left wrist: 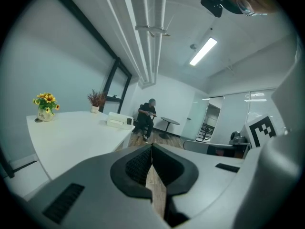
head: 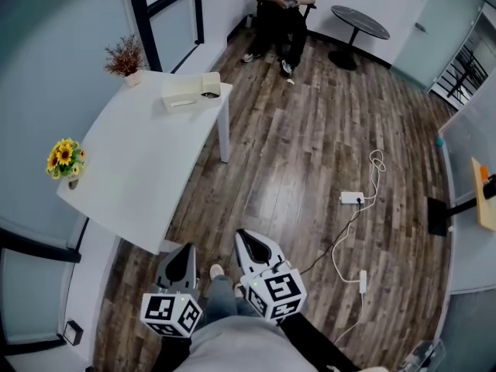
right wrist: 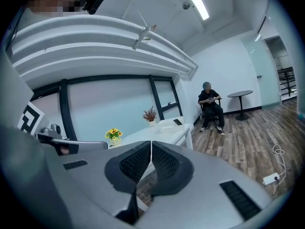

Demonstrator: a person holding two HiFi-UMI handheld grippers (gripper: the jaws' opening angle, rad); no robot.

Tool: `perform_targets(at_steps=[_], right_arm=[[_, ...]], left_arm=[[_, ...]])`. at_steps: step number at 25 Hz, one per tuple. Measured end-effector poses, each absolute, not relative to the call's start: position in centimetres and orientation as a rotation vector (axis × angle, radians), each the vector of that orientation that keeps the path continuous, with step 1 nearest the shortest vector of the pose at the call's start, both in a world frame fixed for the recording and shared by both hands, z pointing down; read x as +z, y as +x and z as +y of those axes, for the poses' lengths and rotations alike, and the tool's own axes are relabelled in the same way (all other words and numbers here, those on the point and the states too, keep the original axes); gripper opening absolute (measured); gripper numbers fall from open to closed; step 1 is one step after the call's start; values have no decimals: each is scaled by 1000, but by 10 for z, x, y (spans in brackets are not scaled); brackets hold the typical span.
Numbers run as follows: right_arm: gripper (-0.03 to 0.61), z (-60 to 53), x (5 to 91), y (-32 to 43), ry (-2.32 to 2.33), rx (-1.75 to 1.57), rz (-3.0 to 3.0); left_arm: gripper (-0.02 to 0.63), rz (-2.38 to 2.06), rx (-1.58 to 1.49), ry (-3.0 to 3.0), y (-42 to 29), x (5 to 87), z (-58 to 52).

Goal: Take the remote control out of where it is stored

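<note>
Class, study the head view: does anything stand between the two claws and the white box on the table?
Nothing visible does. The left claw and right claw are shut and empty; only wooden floor and bare tabletop lie between them and the white box.

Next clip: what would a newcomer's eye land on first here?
A big white table fills the head view's left, yellow flowers at its left edge, a white box at the far end. A person in black sits by the far wall beside a round dark table. The left claw and right claw are shut, empty, low in front.
</note>
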State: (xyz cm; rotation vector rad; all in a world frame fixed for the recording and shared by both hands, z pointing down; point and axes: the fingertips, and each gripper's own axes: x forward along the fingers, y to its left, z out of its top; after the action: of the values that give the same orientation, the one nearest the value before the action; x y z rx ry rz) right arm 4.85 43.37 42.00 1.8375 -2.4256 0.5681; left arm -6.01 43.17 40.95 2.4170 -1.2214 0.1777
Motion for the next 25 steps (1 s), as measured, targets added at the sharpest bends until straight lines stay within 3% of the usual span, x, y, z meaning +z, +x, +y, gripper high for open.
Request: perform_targets(at_steps=[25], right_arm=[[8, 203, 423, 64, 1926, 515, -2346]], left_arm=[[9, -1180, 142, 2435, -62, 415, 201]])
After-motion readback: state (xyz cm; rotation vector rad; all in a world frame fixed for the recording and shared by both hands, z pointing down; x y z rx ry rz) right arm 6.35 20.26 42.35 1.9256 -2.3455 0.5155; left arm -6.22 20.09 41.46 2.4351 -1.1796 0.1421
